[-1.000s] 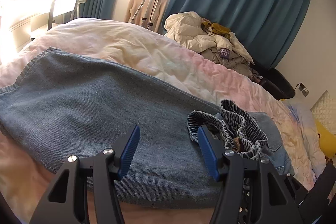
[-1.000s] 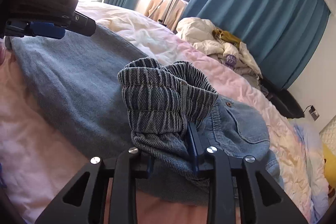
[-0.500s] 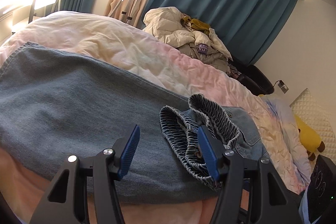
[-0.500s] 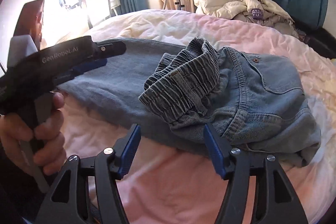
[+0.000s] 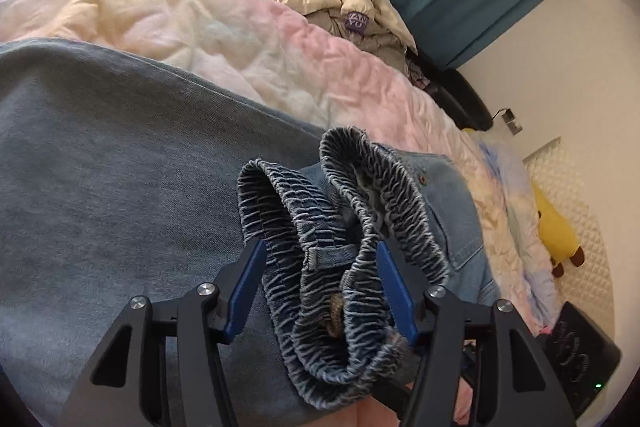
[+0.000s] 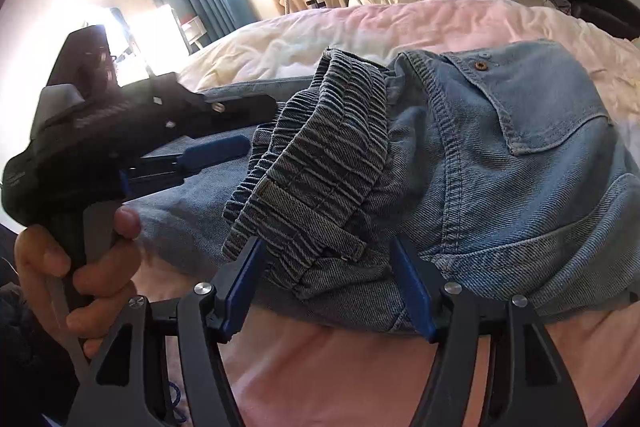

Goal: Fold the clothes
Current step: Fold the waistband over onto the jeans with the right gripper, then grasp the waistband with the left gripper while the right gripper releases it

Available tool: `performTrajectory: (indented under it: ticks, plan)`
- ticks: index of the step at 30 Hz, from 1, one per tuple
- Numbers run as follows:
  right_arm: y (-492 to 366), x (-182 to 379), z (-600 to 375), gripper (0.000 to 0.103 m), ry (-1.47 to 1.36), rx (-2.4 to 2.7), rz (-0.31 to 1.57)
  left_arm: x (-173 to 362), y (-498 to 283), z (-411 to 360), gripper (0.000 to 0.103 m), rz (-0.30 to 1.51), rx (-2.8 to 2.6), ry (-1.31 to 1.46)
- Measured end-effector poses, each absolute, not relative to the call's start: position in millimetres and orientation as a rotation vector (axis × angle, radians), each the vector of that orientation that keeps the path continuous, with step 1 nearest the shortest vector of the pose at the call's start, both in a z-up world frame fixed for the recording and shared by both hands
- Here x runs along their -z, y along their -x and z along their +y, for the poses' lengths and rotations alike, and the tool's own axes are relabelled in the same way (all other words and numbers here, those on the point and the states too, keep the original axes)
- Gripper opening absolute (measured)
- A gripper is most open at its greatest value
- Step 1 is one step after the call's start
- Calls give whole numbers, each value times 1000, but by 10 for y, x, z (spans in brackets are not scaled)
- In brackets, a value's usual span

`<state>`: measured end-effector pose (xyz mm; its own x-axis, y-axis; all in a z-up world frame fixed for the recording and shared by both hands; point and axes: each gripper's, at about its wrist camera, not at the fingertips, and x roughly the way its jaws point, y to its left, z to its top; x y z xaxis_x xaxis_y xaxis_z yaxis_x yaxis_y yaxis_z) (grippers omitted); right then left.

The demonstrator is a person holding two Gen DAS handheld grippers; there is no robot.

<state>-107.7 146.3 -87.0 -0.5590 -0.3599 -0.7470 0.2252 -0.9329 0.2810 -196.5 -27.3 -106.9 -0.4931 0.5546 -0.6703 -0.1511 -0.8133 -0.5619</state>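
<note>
Faded blue denim jeans (image 6: 500,163) with a darker striped waistband (image 5: 320,247) lie on a pale pink quilt (image 5: 224,27).

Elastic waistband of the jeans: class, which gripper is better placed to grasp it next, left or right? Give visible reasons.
Left, probably. The left gripper already has the bunched waistband between its open fingers. The right gripper, whose fingers have just been opening, frames only the waistband's lower edge and nearby denim.
</note>
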Motion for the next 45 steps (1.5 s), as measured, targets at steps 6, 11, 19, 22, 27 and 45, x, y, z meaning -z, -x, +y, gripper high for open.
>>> performTrajectory:
  ticks: [6, 11, 19, 22, 27, 45]
  plan:
    - [1076, 851, 1462, 65, -1257, 2502, -236, 1069, 2141, -80, 56, -590, -2269, 1229]
    - [1099, 849, 1490, 65, -1243, 2501, -279, 1152, 2396, -36, 26, -619, -2279, 1270]
    - [1028, 700, 1379, 65, -1050, 2579, -167, 809, 2478, 21, 16, -615, -2276, 1124]
    - [1085, 776, 1257, 65, -1048, 2554, -77, 1059, 2576, -5, 16, -596, -2301, 1238]
    - [1201, 934, 1149, 70, -1126, 2520, -5, 1242, 2563, -178, 19, -735, -2256, 1245]
    - [1043, 648, 1734, 68, -1084, 2700, -274, 577, 1780, -165, 50, -630, -2277, 1046]
